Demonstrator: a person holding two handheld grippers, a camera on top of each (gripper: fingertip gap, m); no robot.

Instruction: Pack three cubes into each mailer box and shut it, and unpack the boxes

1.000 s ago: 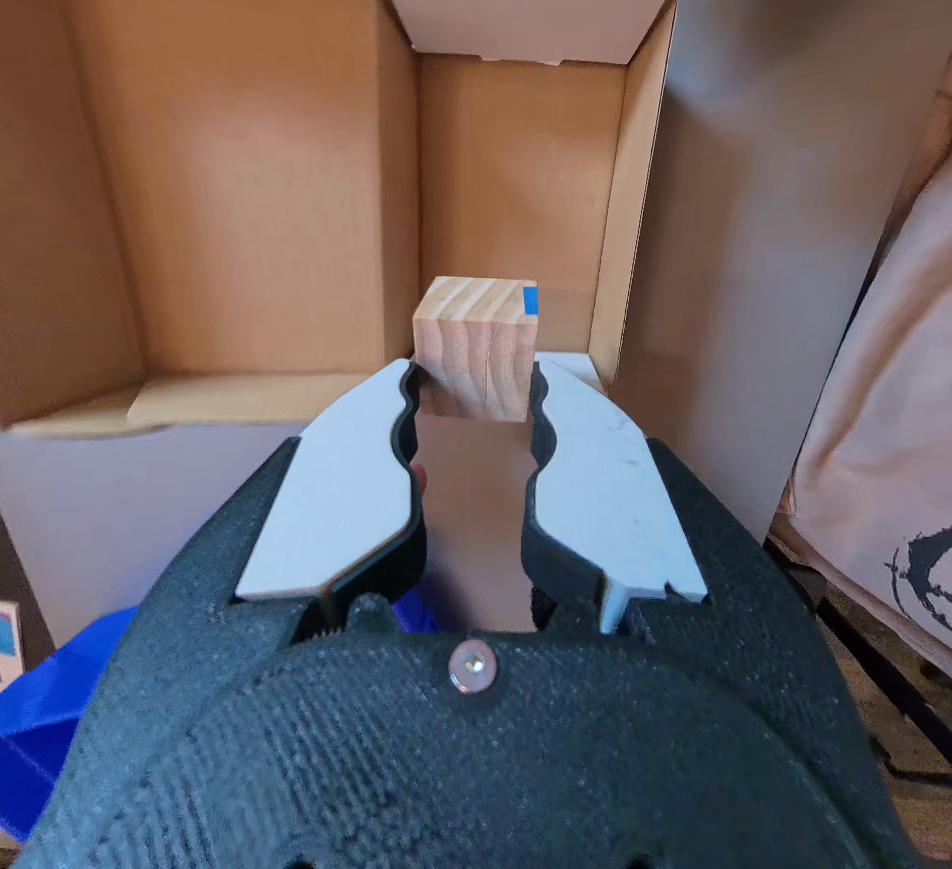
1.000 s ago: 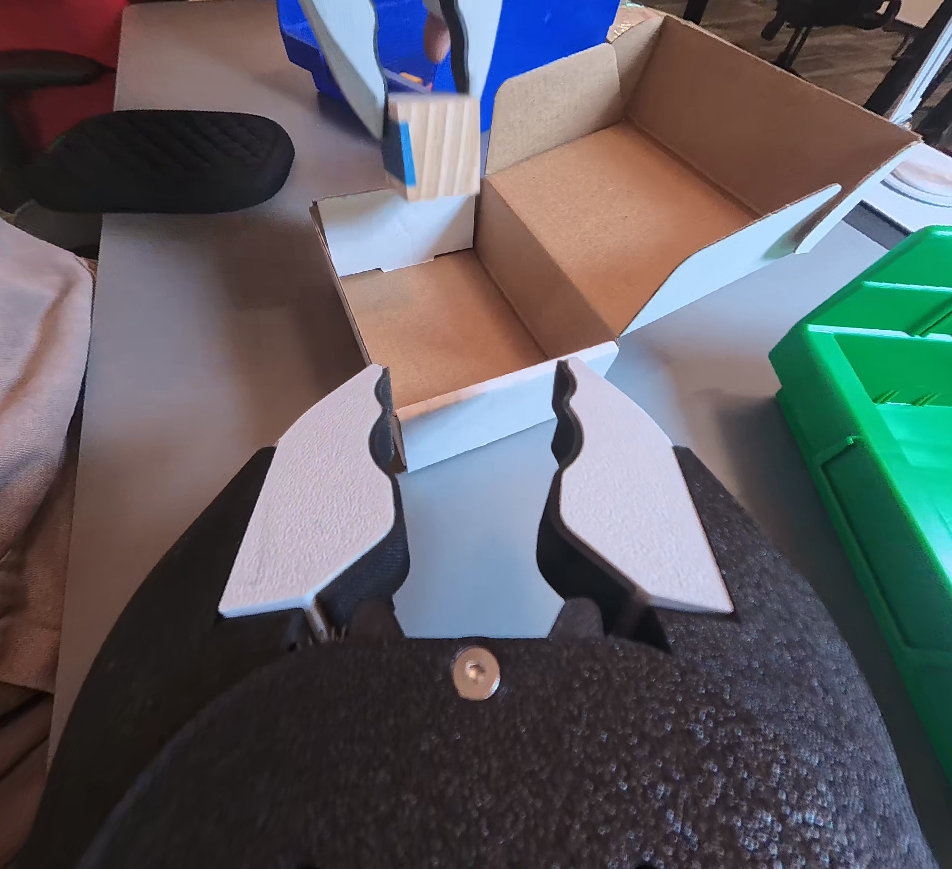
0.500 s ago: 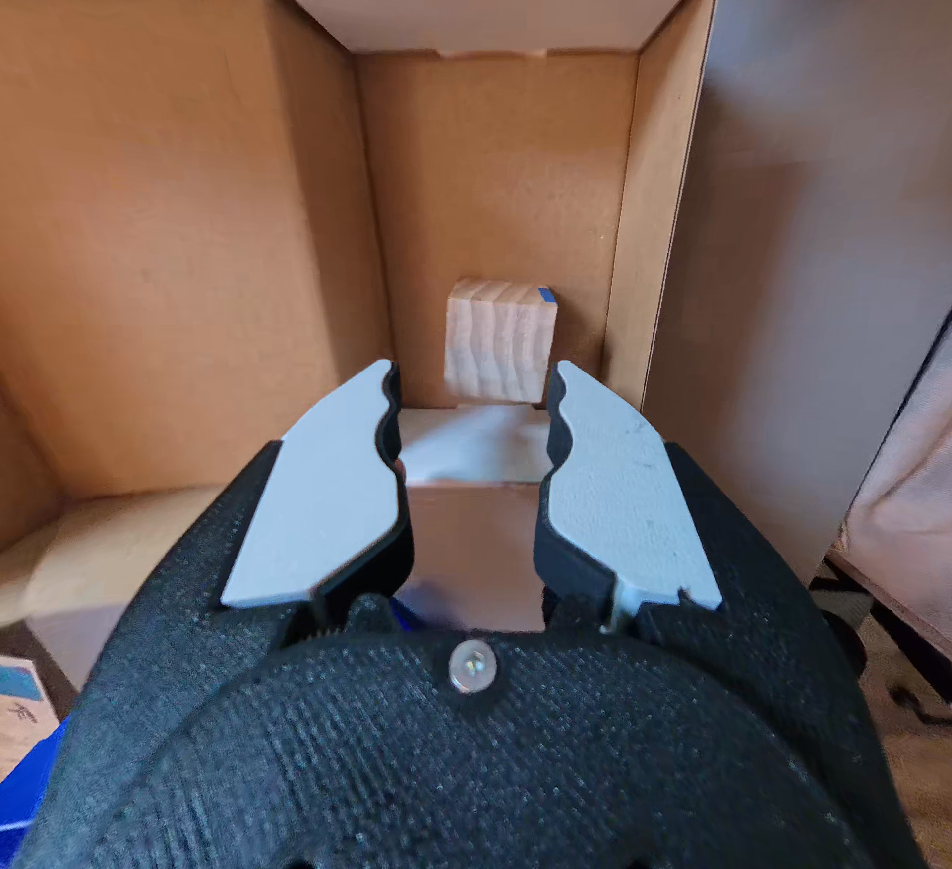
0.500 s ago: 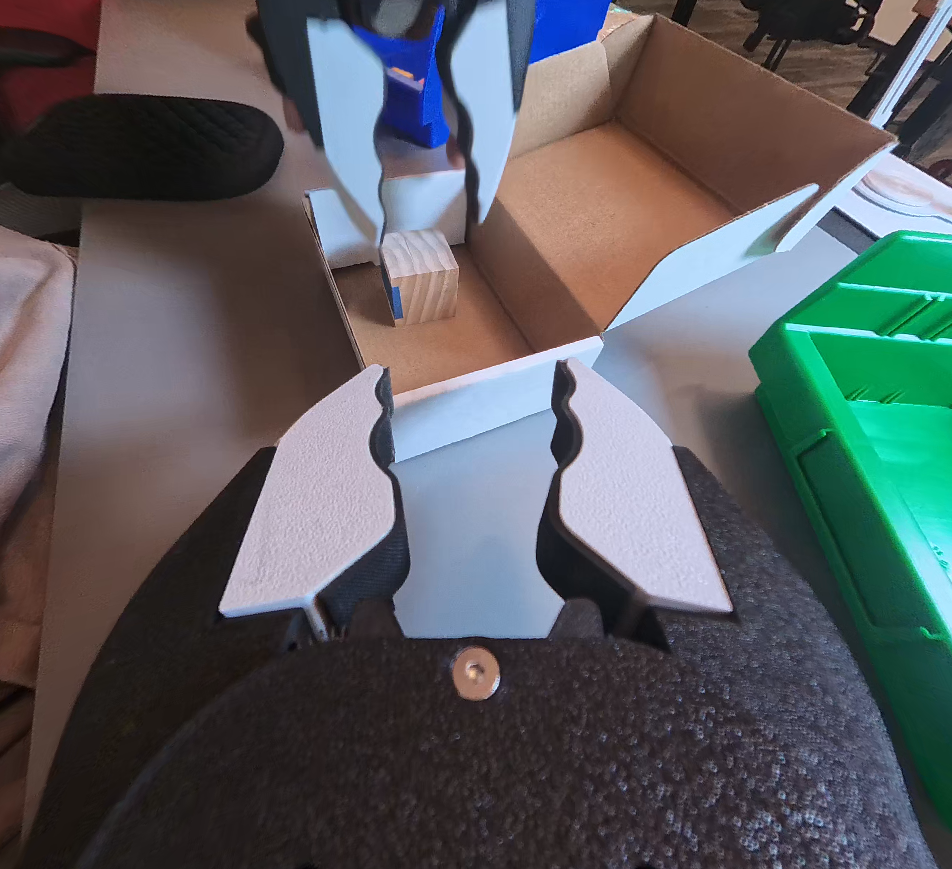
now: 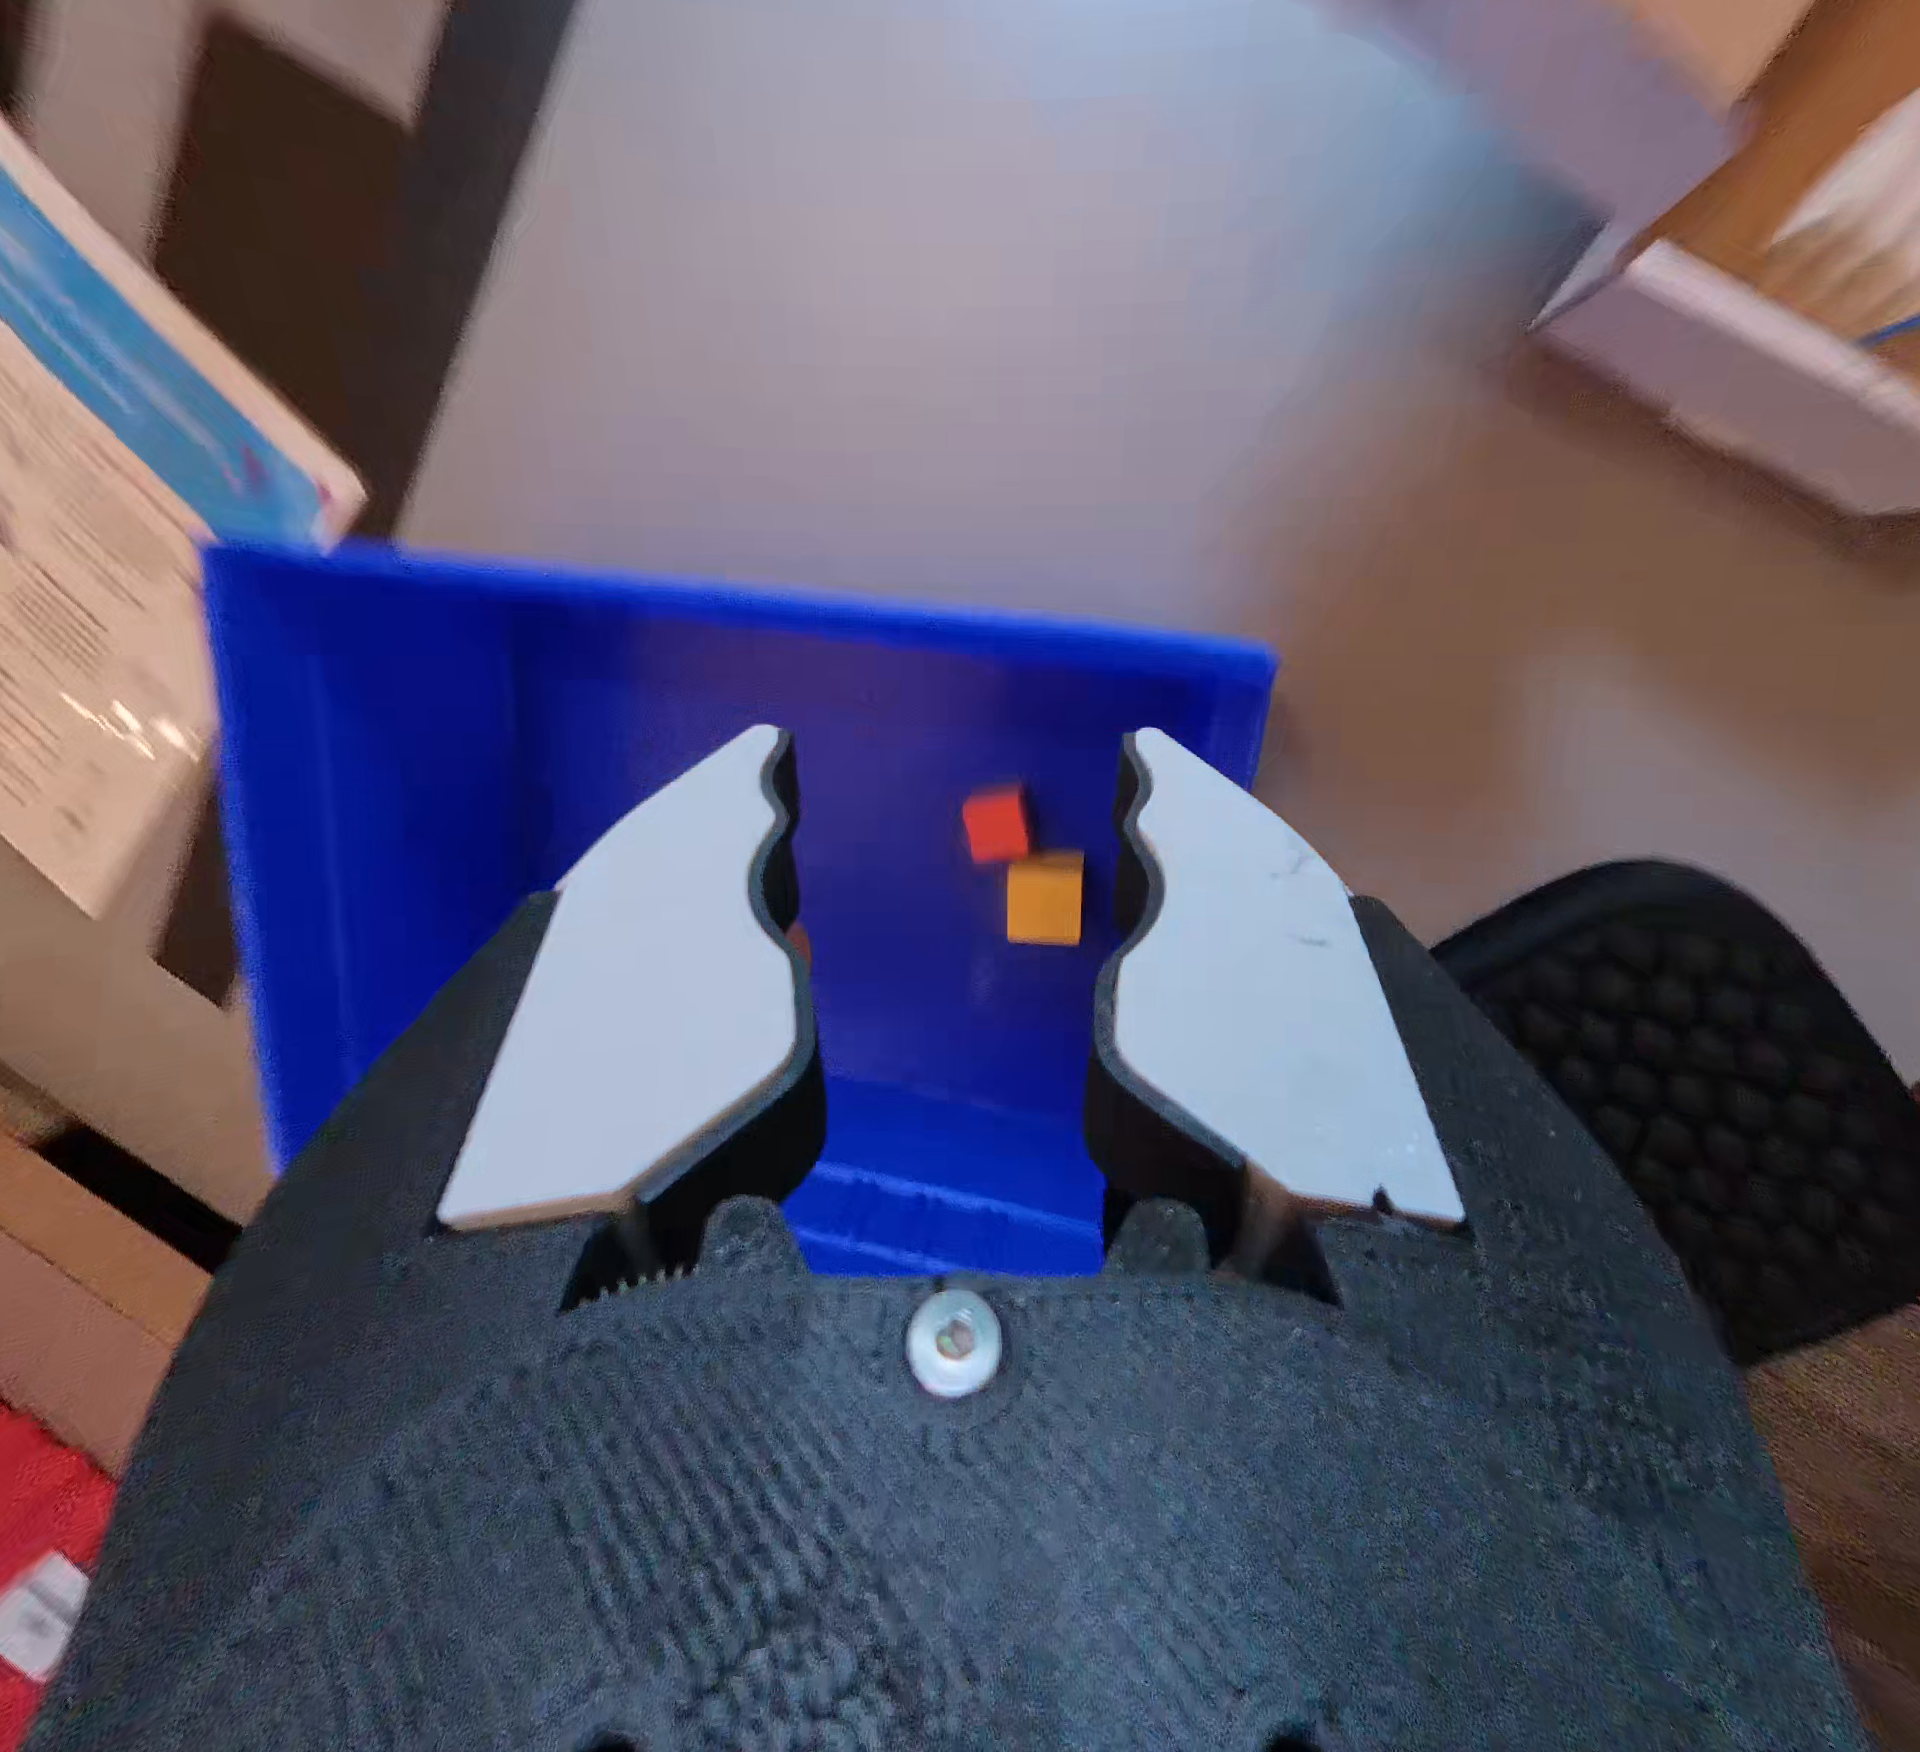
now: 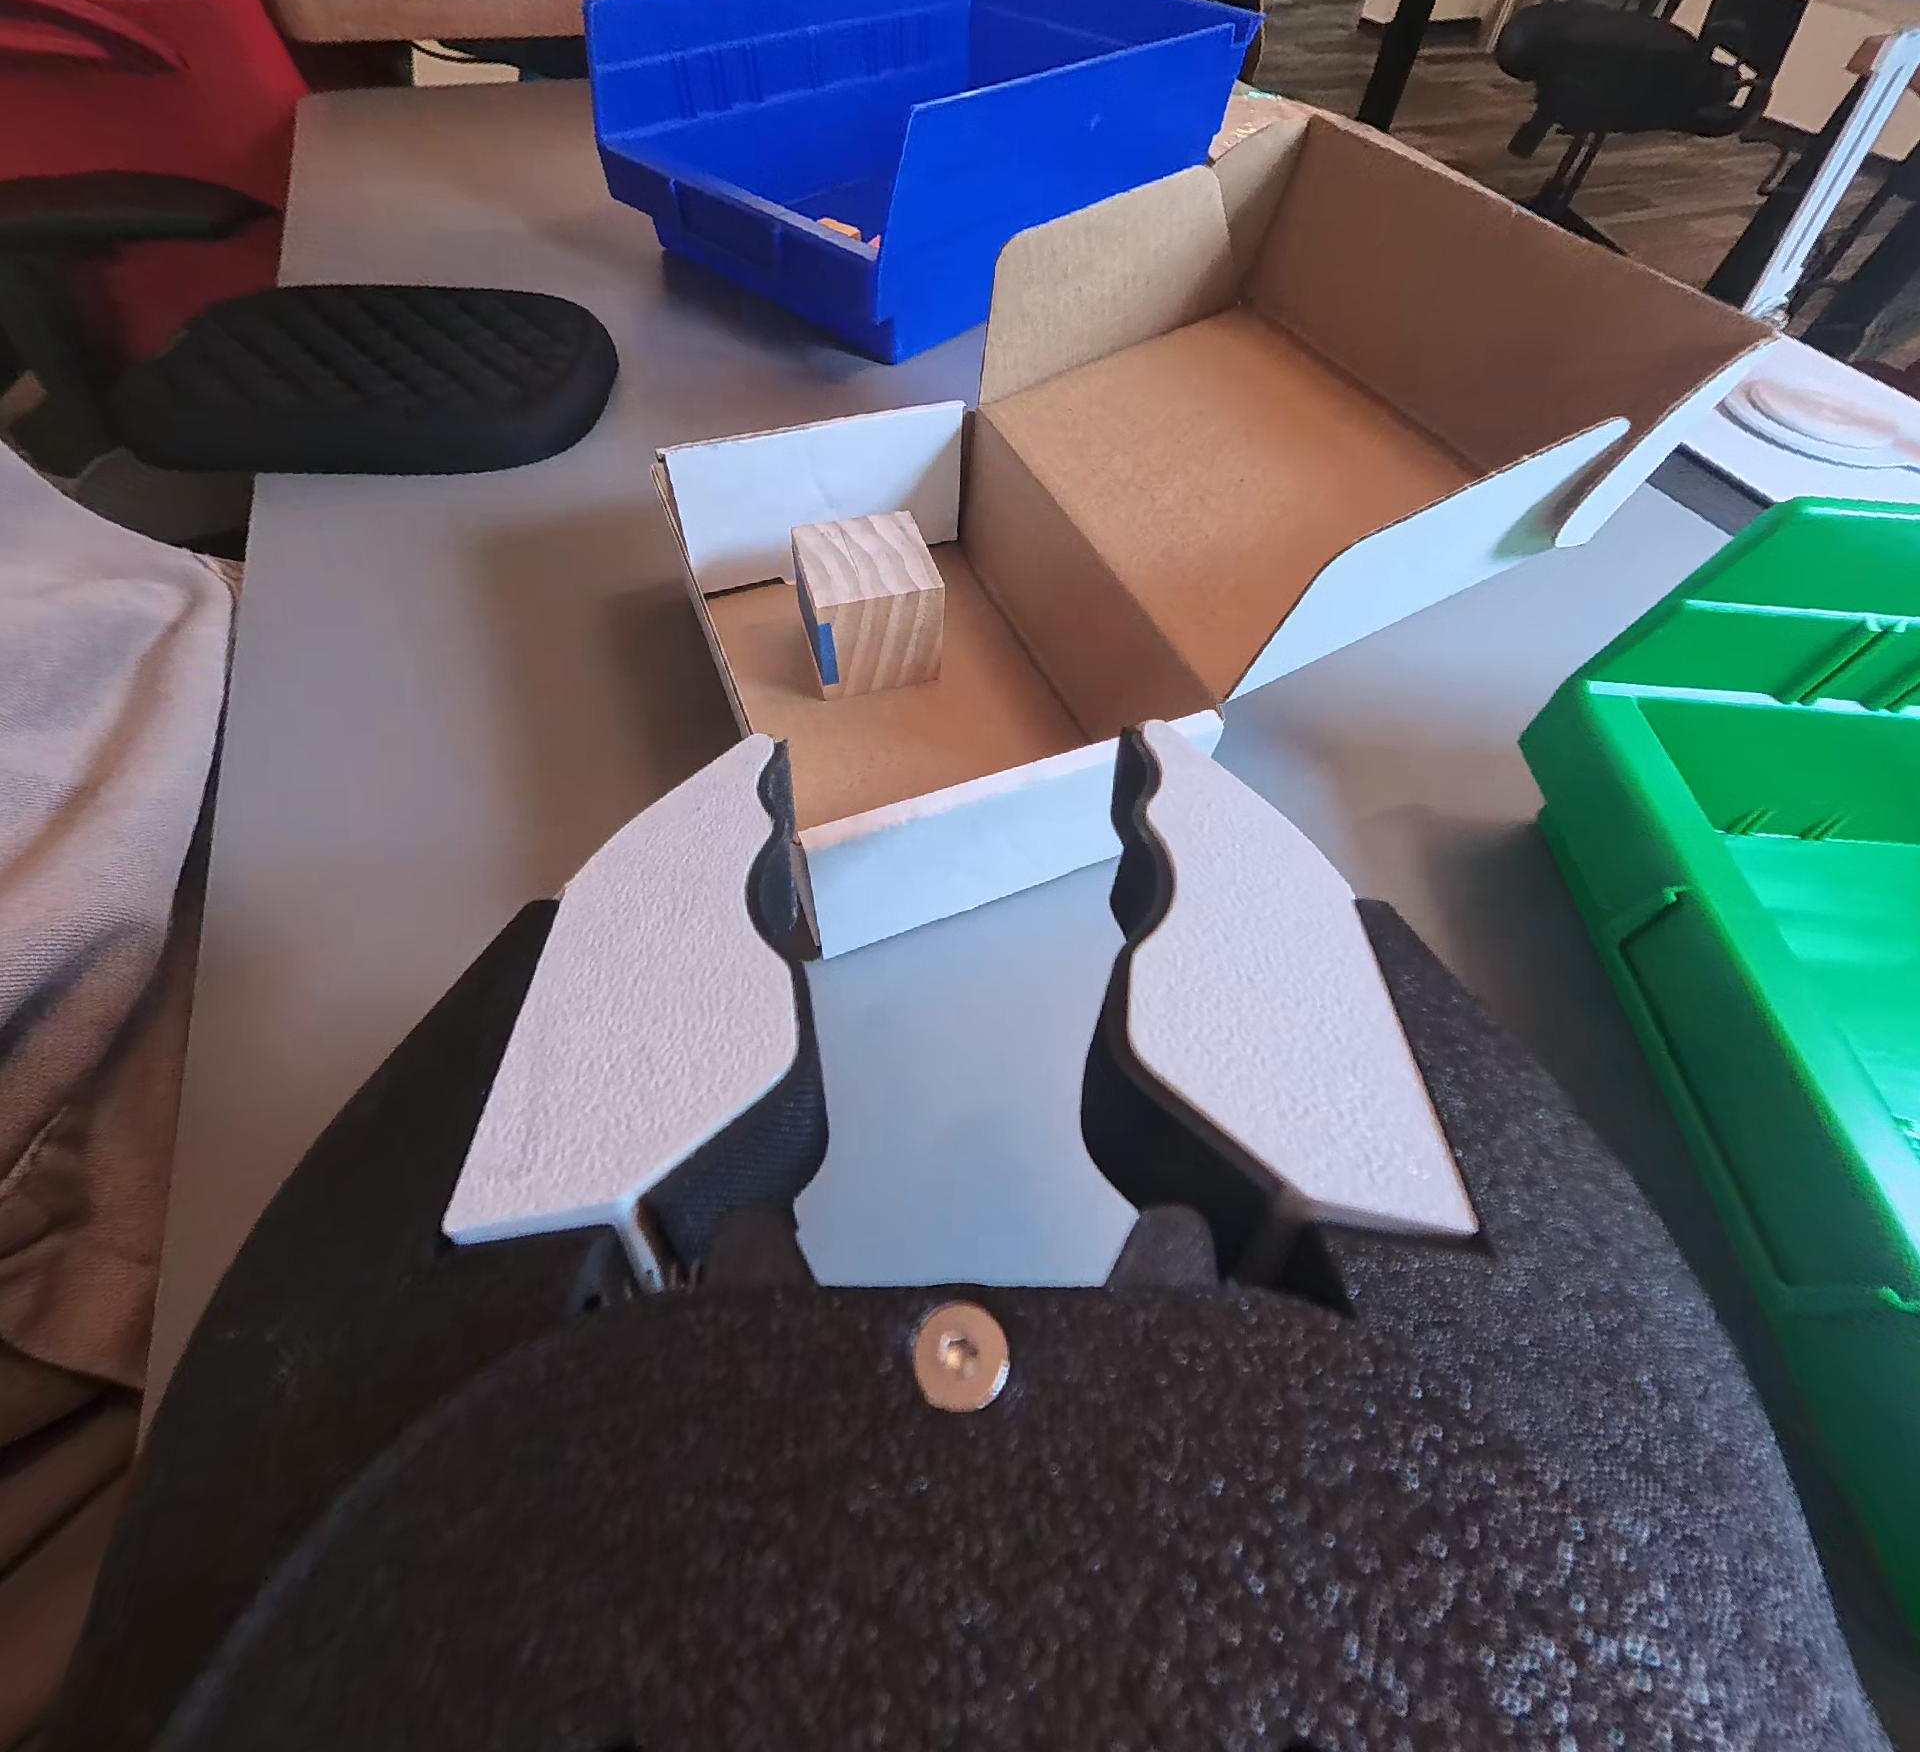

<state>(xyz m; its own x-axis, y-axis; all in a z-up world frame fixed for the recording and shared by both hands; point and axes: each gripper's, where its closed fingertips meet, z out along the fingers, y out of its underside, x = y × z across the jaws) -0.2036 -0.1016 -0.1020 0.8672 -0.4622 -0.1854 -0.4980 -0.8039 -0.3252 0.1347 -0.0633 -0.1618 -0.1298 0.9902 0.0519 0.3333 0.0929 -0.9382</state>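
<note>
While its lid stands thrown back, the white mailer box (image 6: 966,855) sits on the grey table (image 6: 436,663) with one wooden cube (image 6: 873,606) resting on its brown floor, toward the far left corner and close to the far flap. A strip of blue marks the cube's left face. The rest of the box floor is bare cardboard.

Just short of the box's near wall, the right gripper (image 6: 956,835) is spread wide and holds nothing; its left finger (image 6: 644,975) overlaps the box's near corner in the picture, though contact cannot be judged.

Beyond the box stands a blue bin (image 6: 935,175), and a green bin (image 6: 1766,871) lies at the right edge. A black padded armrest (image 6: 364,377) lies to the left of the table.

Seen from the left wrist, the left gripper (image 5: 956,829) hangs above the blue bin (image 5: 416,767), jaws wide and empty. Between its fingers show a red cube (image 5: 995,824) and an orange cube (image 5: 1044,897) on the bin floor, almost touching. The surroundings there are blurred.
</note>
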